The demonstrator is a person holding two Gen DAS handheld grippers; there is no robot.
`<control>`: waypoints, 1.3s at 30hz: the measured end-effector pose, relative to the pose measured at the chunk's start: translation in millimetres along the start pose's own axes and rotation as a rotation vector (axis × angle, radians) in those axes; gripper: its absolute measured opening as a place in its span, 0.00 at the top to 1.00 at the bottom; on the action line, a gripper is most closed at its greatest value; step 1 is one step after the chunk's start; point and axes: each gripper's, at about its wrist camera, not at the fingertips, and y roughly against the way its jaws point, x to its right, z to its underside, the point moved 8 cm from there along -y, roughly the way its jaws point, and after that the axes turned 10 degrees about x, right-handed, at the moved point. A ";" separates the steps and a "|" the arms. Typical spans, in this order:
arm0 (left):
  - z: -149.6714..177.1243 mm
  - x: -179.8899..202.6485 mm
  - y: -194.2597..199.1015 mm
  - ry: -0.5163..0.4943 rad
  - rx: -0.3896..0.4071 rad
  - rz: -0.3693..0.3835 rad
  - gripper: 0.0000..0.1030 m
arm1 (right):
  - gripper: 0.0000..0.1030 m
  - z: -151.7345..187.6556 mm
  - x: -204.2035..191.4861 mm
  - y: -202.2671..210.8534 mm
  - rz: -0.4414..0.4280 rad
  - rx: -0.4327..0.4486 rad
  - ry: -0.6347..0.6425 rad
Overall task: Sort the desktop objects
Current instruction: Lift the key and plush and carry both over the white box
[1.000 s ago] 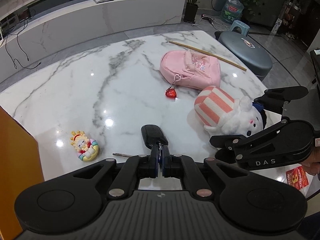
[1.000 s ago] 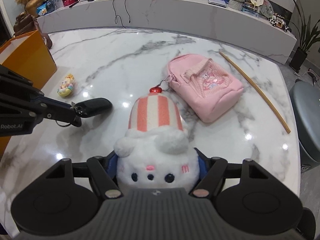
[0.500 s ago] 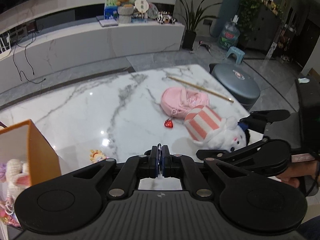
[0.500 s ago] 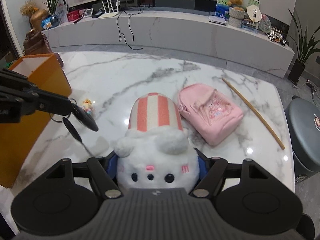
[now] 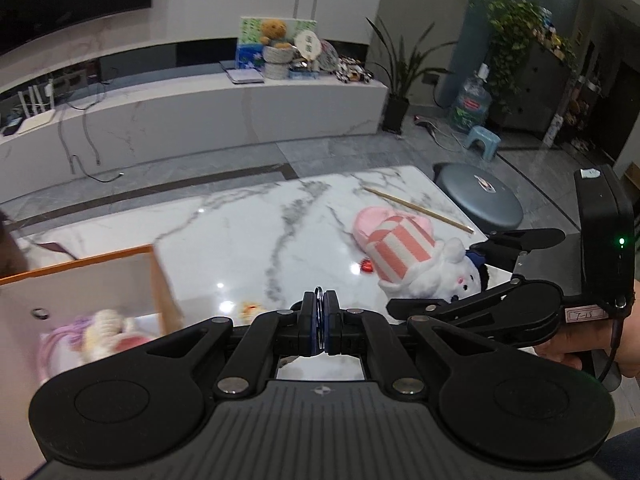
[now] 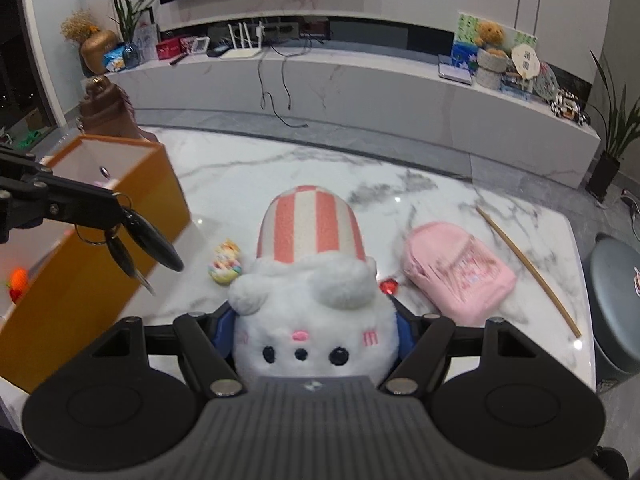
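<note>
Pinching a metal key ring between fully closed fingers, the left gripper hangs above the marble table, and in the right wrist view the black car key and a smaller key dangle from that ring beside the upper edge of the orange box. The box stands open at the table's left side, with a pale plush toy and other blurred items inside. The right gripper has its jaws pressed against both sides of a white plush animal with a pink-and-white striped hat, which is lifted clear of the tabletop; a hand grips the tool's handle. On the table lie a small colourful figurine, a pink backpack with a red heart charm near it, and a long wooden stick well beyond the backpack, close to the far right edge.
</note>
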 end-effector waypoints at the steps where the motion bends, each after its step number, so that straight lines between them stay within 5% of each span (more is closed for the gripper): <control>1: -0.7 -6.0 5.1 0.006 0.006 -0.007 0.97 | 0.29 -1.8 -3.9 0.1 -0.002 0.003 0.003; 14: -5.4 -79.6 68.1 0.088 0.087 -0.108 0.97 | 0.28 -39.4 -62.6 4.4 -0.041 0.073 0.045; 24: 4.1 -119.3 100.7 0.129 0.112 -0.167 0.97 | 0.29 -81.1 -171.6 22.4 -0.240 0.181 0.075; 31: 17.8 -154.8 117.1 0.160 0.102 -0.222 0.97 | 0.28 -77.8 -233.3 17.4 -0.361 0.160 0.069; 39: 48.0 -182.9 103.1 0.181 0.012 -0.258 0.97 | 0.28 -51.5 -262.1 -17.5 -0.348 0.040 0.124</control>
